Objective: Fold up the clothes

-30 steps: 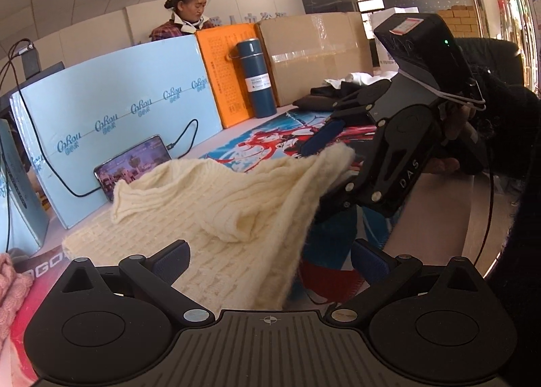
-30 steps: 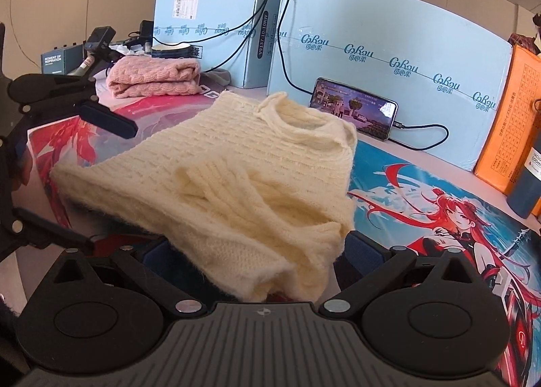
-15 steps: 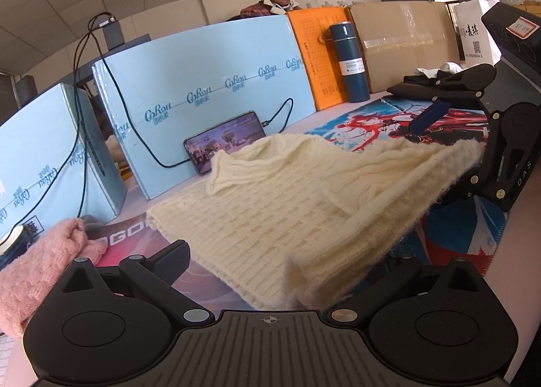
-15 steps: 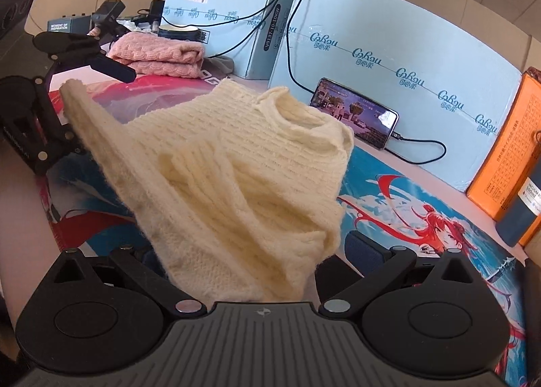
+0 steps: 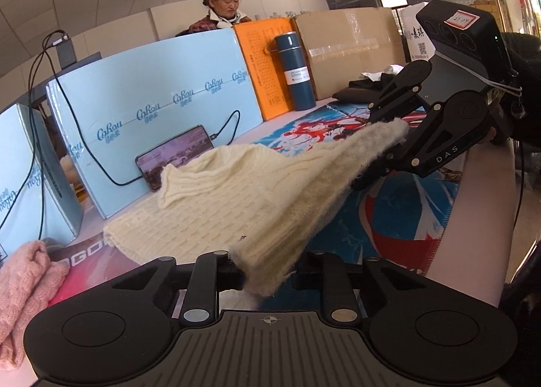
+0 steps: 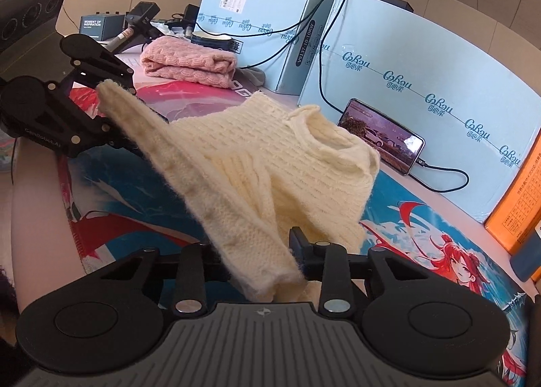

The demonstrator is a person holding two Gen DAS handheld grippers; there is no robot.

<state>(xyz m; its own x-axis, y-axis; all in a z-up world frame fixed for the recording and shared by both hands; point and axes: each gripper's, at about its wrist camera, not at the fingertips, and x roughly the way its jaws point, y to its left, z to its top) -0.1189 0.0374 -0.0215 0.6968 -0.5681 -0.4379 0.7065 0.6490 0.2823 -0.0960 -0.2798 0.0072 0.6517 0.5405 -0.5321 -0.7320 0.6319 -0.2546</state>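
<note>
1. Your left claw point(image 5: 267, 268) is clenched on one corner of the cream sweater's point(image 5: 236, 197) bottom hem, and that corner is lifted clear of the tabletop point(image 5: 480, 204).

2. Your right claw point(image 6: 267, 268) is clenched on the other corner of the same hem. In the left wrist view you can see it further off, with the knit pinched between its jaws.

3. The hem runs as a fairly taut band between your two claws. The collar and shoulders still rest on the printed mat point(image 6: 422, 238), with the collar near the phone point(image 6: 382, 137) that leans against the blue boxes point(image 6: 422, 82).

4. What looks done: the sleeves appear to be tucked in already, since no loose sleeve hangs out on either side, though the raised fabric hides part of the body, so you cannot be sure. A pink sweater point(image 6: 189, 62) lies folded at the far left of the tabletop, which I take as a finished piece.

5. What is left, by my reading: carry the hem forward towards the collar, lay it down so the body halves, then let go with both claws. A further fold may be needed to match the pink one.

6. A dark garment point(image 5: 365, 89) lies further back near the cardboard box point(image 5: 351, 49); whether it awaits folding you cannot tell.
</note>
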